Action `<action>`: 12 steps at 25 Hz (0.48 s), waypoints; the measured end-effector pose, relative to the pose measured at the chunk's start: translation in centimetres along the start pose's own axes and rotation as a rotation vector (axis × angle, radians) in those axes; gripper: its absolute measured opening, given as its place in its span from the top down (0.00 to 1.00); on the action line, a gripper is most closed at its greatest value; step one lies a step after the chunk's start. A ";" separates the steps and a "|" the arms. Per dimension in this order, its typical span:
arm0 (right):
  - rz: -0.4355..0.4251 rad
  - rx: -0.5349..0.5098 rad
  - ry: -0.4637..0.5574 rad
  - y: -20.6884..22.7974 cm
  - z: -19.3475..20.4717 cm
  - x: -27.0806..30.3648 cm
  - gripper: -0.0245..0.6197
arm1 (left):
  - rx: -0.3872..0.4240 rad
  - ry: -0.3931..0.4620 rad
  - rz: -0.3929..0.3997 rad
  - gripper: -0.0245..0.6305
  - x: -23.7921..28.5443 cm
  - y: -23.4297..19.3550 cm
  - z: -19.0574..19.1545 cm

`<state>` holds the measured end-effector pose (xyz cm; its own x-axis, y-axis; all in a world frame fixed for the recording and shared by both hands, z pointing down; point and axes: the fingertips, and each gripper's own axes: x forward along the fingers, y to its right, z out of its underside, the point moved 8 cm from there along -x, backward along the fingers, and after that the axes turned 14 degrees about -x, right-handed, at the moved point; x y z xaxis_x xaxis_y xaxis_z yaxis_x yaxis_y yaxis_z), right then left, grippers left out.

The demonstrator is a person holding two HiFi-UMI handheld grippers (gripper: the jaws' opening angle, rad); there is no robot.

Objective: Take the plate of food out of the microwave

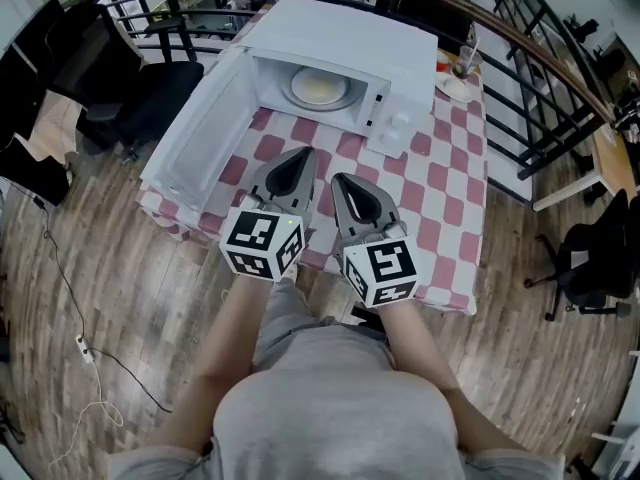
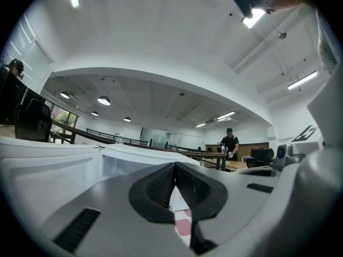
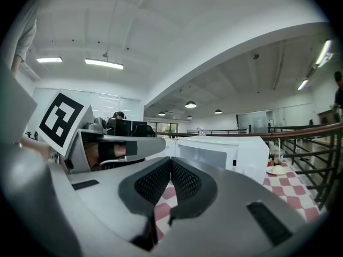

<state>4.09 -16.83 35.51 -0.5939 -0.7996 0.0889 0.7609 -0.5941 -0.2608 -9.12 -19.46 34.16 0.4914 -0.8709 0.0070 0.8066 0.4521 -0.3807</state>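
Note:
A white microwave (image 1: 340, 53) stands on the red-and-white checked table (image 1: 440, 198), its door (image 1: 195, 138) swung open to the left. Inside it lies a pale plate of food (image 1: 318, 89). My left gripper (image 1: 300, 154) and right gripper (image 1: 340, 179) hover side by side over the table's near half, both pointing at the microwave and short of its opening. Both are shut with nothing between the jaws. The left gripper view has its shut gripper (image 2: 174, 167) before the microwave (image 2: 136, 153). The right gripper view has its shut gripper (image 3: 170, 163) before the microwave (image 3: 225, 151); the plate is hidden in both.
A saucer with a glass (image 1: 458, 80) sits at the table's back right corner, also the saucer (image 3: 277, 169). A curved dark railing (image 1: 540, 58) runs behind the table. Black chairs (image 1: 597, 253) stand on the wooden floor, cables (image 1: 70, 298) lie at left. A person (image 2: 230, 143) stands far off.

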 end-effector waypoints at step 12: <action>0.059 0.023 -0.046 2.2 0.6 6.5 0.92 | -0.021 -0.071 0.057 0.96 5.5 -5.0 -0.9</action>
<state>2.11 -23.40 36.09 -0.5353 -0.8363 0.1183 0.8005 -0.5470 -0.2450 -10.75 -26.67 35.32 0.5595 -0.8273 0.0502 0.7696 0.4960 -0.4020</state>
